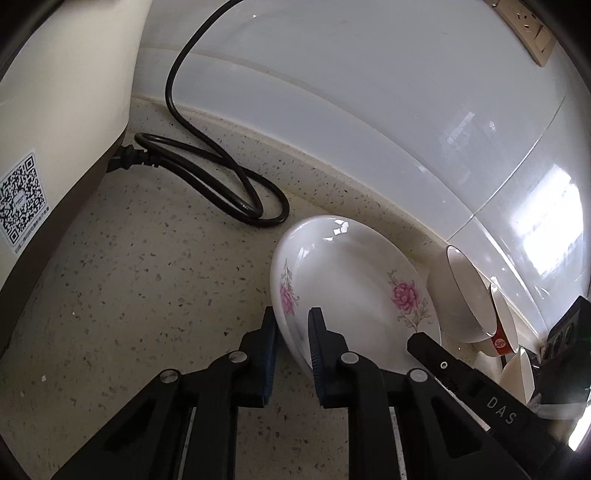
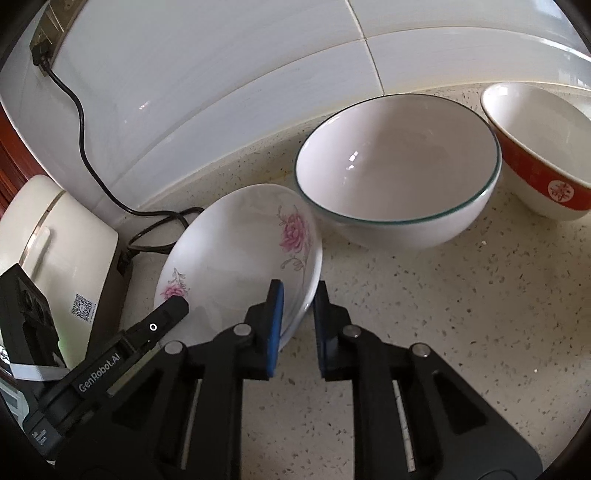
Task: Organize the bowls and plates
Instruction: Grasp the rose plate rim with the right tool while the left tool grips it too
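Observation:
A white plate with pink flowers (image 1: pixel 351 280) sits on the speckled counter; it also shows in the right wrist view (image 2: pixel 236 254). My left gripper (image 1: pixel 293 321) straddles its left rim, one finger inside and one outside, jaws close on the rim. My right gripper (image 2: pixel 298 295) straddles its right rim the same way. The tip of the right gripper shows in the left wrist view (image 1: pixel 421 343); the left gripper's tip shows in the right wrist view (image 2: pixel 173 306). A white bowl with a green rim (image 2: pixel 399 177) and a red-banded bowl (image 2: pixel 543 155) stand behind the plate.
A cream appliance (image 1: pixel 55 129) with a QR label stands at the left, its black cord (image 1: pixel 221 184) coiled on the counter (image 1: pixel 147 295) by the tiled wall (image 1: pixel 369 92). A wall socket (image 1: pixel 532 29) is up high. The bowls show at the right in the left wrist view (image 1: pixel 465 295).

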`<state>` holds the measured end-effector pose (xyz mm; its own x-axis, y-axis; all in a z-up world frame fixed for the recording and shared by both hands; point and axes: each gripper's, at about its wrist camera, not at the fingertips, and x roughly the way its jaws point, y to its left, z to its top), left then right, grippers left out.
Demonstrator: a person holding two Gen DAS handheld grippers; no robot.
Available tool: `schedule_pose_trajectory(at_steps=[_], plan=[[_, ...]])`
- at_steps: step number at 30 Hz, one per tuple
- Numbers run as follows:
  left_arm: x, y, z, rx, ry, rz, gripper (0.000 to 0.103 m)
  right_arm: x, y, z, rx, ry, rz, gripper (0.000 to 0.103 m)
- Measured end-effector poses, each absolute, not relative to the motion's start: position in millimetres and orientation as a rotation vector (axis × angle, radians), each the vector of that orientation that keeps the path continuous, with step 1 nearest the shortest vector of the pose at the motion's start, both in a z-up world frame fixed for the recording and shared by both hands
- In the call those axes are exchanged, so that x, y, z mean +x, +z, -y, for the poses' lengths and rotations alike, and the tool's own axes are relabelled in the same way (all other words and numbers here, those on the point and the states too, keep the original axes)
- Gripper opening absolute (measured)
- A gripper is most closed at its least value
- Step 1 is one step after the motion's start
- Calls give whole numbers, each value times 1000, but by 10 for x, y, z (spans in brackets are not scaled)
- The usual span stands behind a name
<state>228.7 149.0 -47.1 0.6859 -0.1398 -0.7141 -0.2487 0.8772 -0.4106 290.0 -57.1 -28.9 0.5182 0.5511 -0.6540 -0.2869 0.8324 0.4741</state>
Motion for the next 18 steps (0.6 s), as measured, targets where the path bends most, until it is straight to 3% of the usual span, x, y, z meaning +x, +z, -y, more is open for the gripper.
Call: schedule_pose_trajectory(at_steps=[18], plan=[[1719, -398, -1453, -619, 89, -956, 10, 2483, -283, 780, 305, 559, -982, 19]])
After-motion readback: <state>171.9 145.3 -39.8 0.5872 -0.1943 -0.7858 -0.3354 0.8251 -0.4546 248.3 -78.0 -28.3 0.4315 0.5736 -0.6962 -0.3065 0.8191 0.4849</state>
